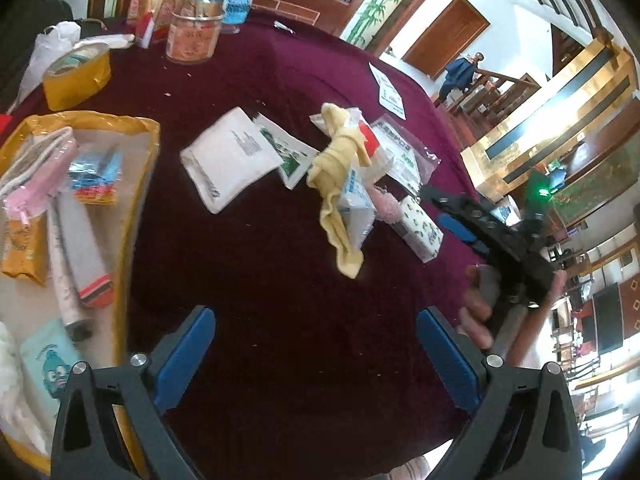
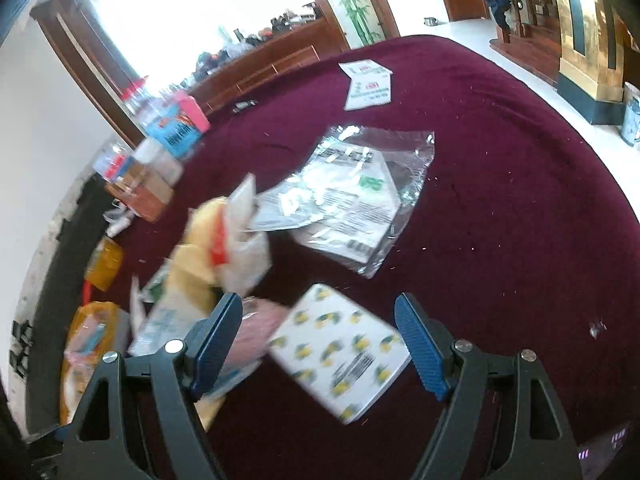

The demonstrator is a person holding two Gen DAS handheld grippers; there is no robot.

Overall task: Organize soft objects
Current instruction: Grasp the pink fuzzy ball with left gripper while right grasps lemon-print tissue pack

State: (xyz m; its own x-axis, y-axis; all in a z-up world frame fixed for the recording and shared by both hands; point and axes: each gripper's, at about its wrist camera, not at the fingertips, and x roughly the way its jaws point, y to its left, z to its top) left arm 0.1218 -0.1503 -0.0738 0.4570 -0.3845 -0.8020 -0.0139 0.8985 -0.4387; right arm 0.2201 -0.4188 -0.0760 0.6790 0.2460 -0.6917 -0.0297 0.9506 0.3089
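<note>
A yellow cloth (image 1: 340, 184) lies draped over plastic packets in the middle of the maroon table (image 1: 280, 280); it shows blurred in the right wrist view (image 2: 196, 260). A white tissue pack with a lemon print (image 1: 420, 228) lies to its right, and sits just ahead of my open right gripper (image 2: 320, 344), between its fingers. A pink fluffy item (image 2: 260, 332) lies beside it. My left gripper (image 1: 316, 356) is open and empty above bare cloth. The right gripper (image 1: 460, 216) also shows in the left wrist view.
A gold-rimmed tray (image 1: 132, 216) at the left holds a pink pouch, tubes and packets. A white pouch (image 1: 232, 160) and clear bags (image 2: 360, 200) lie mid-table. Jars (image 1: 196, 20) and boxes stand at the back. The table edge drops off at the right.
</note>
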